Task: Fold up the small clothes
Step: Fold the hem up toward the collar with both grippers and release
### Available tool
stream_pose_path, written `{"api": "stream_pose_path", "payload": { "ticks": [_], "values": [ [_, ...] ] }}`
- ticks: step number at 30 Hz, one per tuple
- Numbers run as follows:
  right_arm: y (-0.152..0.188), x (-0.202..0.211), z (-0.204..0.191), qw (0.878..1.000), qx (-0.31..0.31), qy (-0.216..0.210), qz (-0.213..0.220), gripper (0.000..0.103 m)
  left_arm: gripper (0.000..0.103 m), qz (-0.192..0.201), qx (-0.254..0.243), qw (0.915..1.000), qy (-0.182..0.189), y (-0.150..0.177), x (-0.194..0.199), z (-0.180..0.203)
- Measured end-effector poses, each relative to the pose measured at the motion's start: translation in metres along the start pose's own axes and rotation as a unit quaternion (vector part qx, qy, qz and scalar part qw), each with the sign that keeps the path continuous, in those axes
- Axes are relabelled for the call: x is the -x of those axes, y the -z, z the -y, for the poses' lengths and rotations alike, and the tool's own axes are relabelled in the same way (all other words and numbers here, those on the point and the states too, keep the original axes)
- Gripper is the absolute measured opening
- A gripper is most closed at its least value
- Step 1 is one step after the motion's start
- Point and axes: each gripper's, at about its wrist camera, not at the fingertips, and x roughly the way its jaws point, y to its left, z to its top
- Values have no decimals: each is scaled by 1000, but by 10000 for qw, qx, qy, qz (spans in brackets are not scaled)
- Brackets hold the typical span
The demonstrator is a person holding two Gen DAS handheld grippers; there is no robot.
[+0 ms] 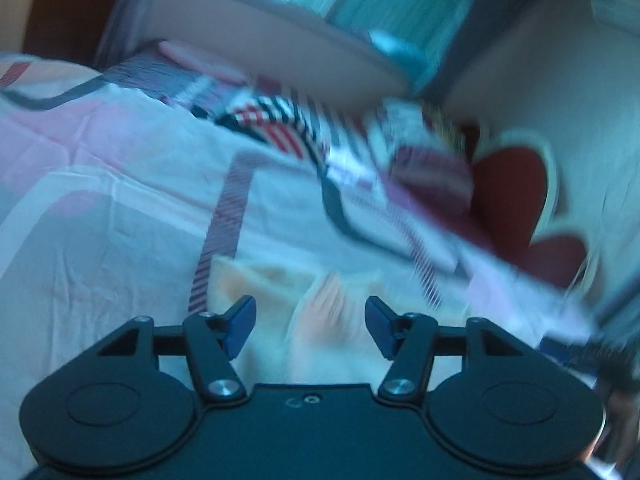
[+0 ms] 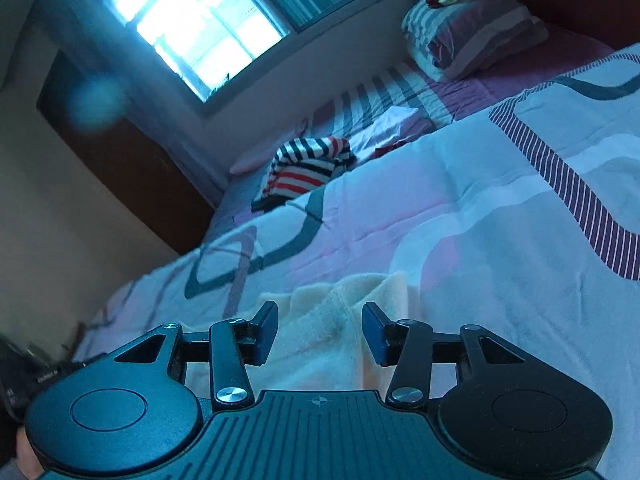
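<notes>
Cream garment (image 2: 340, 320), a small fleecy piece, lying on the patterned bedspread (image 2: 500, 208). Left gripper (image 1: 310, 322) and right gripper (image 2: 320, 330) each hover over it with jaws apart, pads clear of the cloth. Striped clothes (image 2: 304, 168) sit farther up the bed, near a folded quilt (image 2: 472, 36) below the window (image 2: 192, 24).
</notes>
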Motion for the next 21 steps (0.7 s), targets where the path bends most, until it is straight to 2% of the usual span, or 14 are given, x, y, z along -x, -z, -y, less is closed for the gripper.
{"api": "stream_pose_path", "payload": {
  "ticks": [3, 5, 7, 8, 9, 11, 16, 18, 21],
  "values": [
    [9, -16, -11, 9983, 435, 287, -249, 47, 55, -235, -528, 9981, -197, 2, -11, 10],
    [15, -22, -19, 9958, 735, 444, -316, 42, 44, -270, -861, 9953, -356, 5, -16, 16],
    [19, -29, -24, 9928, 956, 595, -411, 11, 12, -255, -953, 9943, -404, 8, -19, 17],
    [20, -31, -25, 9918, 1033, 626, -415, 6, 7, -214, -894, 9950, -382, 8, -18, 15],
    [20, -32, -26, 9911, 1098, 639, -408, 3, 5, -158, -830, 9957, -371, 8, -16, 14],
    [20, -30, -29, 9901, 1203, 665, -273, 2, 2, 16, -740, 9967, -320, 7, -9, 14],
    [14, -15, -31, 9920, 1116, 524, 265, 2, 2, 534, -745, 9955, -235, -3, 1, 18],
    [12, -17, -30, 9922, 1082, 563, 276, 2, 2, 505, -739, 9957, -243, -9, -4, 18],
    [10, -30, -23, 9925, 985, 721, 43, 2, 2, 143, -685, 9969, -351, -12, -24, 13]
  ]
}}
